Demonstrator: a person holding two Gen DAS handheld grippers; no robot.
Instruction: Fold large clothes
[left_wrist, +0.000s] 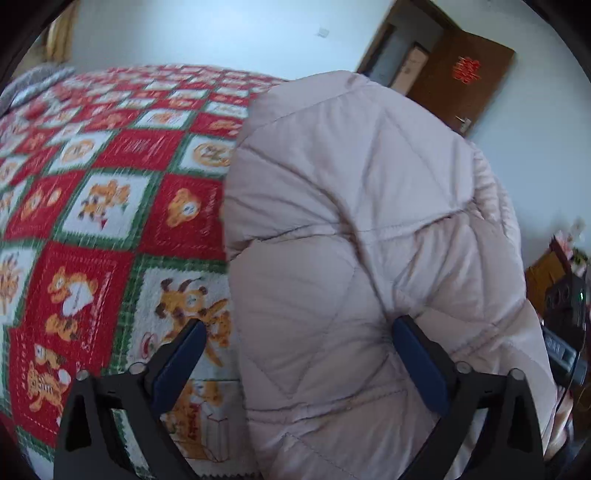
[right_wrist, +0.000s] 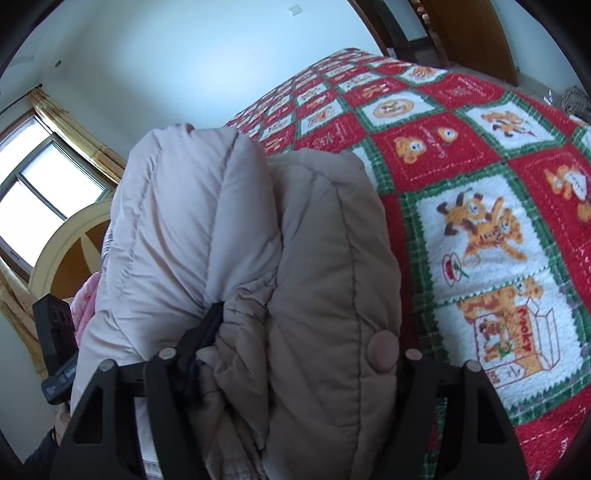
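- Left gripper (left_wrist: 299, 332): jaws spread wide, blue pads (left_wrist: 417, 365) apart, straddling the near edge of the quilted jacket (left_wrist: 351, 221); right pad touching the fabric, left pad over the blanket (left_wrist: 92, 184), free of the cloth; nothing pinched.
- Right gripper (right_wrist: 295, 332): jaws partly apart, a thick bunch of jacket (right_wrist: 314, 258) filling the gap; left finger (right_wrist: 207, 332) sunk into a crease, right finger hidden behind the padding, so cannot tell whether truly clamped.
- Round snap button (right_wrist: 382, 352) on the jacket's near edge, just beside the right jaw.
- Jacket: pale pink-beige, puffy, doubled over in bulky rolls, lying on the bed by its edge.
- Blanket: red, white and green checks with orange bear figures, covering the bed.
- Beyond: brown door (left_wrist: 461, 85), window (right_wrist: 48, 177) with yellow curtain (right_wrist: 74, 129).
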